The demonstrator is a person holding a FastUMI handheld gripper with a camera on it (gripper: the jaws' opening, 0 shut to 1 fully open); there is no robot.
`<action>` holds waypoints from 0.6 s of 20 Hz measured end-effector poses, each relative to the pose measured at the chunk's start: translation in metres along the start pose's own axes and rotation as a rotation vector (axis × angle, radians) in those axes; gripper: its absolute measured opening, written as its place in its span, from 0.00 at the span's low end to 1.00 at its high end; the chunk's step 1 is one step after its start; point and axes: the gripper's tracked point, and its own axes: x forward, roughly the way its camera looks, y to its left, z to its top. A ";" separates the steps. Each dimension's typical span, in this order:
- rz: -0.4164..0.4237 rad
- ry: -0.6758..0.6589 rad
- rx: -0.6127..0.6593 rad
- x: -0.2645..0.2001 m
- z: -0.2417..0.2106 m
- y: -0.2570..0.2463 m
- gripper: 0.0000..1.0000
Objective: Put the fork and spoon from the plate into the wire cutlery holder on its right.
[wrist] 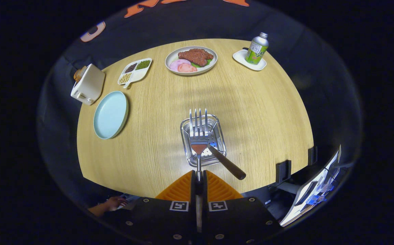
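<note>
Fork is clamped by its handle in the closed gripper, tines over the wire cutlery holder near the desk's front edge. Spoon, seemingly, is leaned inside the holder already.

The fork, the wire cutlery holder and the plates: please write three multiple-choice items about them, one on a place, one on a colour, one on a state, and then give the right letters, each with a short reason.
1. Where is the head of the fork?
A. on the light blue plate
B. over the wire cutlery holder, just ahead of the fingers
C. beside the bottle

2. What colour is the bare plate near the toaster?
A. light blue
B. red
C. black

3. What is the gripper doing?
A. open, holding nothing
B. shut on the brown handle
C. shut on the fork's handle

Answers:
1. B: the tines stand over the holder's basket, just beyond the orange fingers.
2. A: the plate is pale blue and carries nothing.
3. C: both fingers press on the thin metal handle between them; the brown handle leans out of the holder, apart from them.
</note>
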 end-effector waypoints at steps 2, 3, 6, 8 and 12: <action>0.015 0.010 -0.018 0.001 0.000 -0.001 0.07; 0.022 0.007 -0.017 0.002 0.002 -0.001 0.09; 0.029 -0.005 -0.014 0.004 0.005 -0.004 0.09; 0.068 -0.038 0.013 -0.002 0.014 0.001 0.10; 0.149 -0.231 0.028 -0.036 0.058 0.011 0.18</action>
